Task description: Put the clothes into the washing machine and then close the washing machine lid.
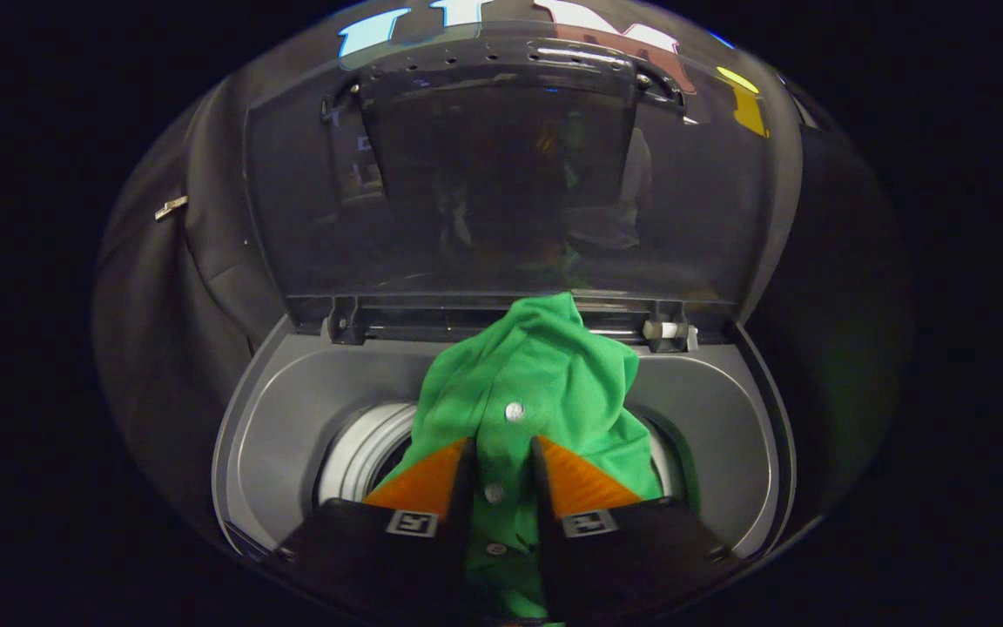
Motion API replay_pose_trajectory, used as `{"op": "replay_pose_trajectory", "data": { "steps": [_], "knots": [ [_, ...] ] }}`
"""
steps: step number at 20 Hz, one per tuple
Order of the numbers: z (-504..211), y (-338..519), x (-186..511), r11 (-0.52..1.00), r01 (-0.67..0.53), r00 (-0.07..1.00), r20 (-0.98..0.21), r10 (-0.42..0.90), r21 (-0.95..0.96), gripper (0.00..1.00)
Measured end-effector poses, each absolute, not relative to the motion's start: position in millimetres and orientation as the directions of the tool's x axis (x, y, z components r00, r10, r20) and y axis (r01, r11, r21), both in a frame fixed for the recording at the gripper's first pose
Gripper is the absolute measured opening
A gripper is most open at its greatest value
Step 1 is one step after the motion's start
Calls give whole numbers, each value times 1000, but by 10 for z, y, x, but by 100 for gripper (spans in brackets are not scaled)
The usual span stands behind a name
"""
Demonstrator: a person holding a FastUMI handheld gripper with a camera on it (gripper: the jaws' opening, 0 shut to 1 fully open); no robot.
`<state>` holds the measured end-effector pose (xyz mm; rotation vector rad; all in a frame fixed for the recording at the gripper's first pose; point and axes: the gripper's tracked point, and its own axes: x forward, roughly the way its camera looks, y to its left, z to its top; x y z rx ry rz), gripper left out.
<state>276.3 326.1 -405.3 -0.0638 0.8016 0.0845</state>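
A green buttoned shirt (536, 374) hangs bunched over the round drum opening (362, 453) of a grey top-loading washing machine (284, 418). My gripper (501, 448) is shut on the shirt's button strip, with both fingers pressing the cloth between them. The shirt's top fold reaches up to the hinge line beyond the fingers. The machine's dark see-through lid (501, 183) stands raised upright behind the opening.
The grey deck of the machine surrounds the drum on both sides of the fingers. A white hinge part (667, 331) sits at the lid's base, right of the shirt. Dark cloth wall with a zip pull (171, 207) stands behind the machine.
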Motion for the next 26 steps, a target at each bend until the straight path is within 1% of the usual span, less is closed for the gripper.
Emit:
{"op": "replay_pose_trajectory", "data": {
  "steps": [3, 7, 10, 16, 21, 23, 26],
  "knots": [
    [-4011, 3333, 2778, 991, -133, 705, -704, 89, -7, 98],
    [-3993, 3351, 2770, 991, -133, 714, -692, 109, 19, 98],
    [-3842, 3247, 2816, 994, -107, 735, -673, 87, 11, 98],
    [-2892, 2984, 2926, 999, -50, 828, -559, 42, 0, 98],
    [-1971, 2968, 3123, 998, -51, 897, -442, 28, -40, 100],
    [-1672, 3023, 3230, 998, -57, 910, -412, 39, -32, 100],
    [-1311, 3033, 3460, 994, -73, 923, -383, 38, -77, 99]
  ]
}}
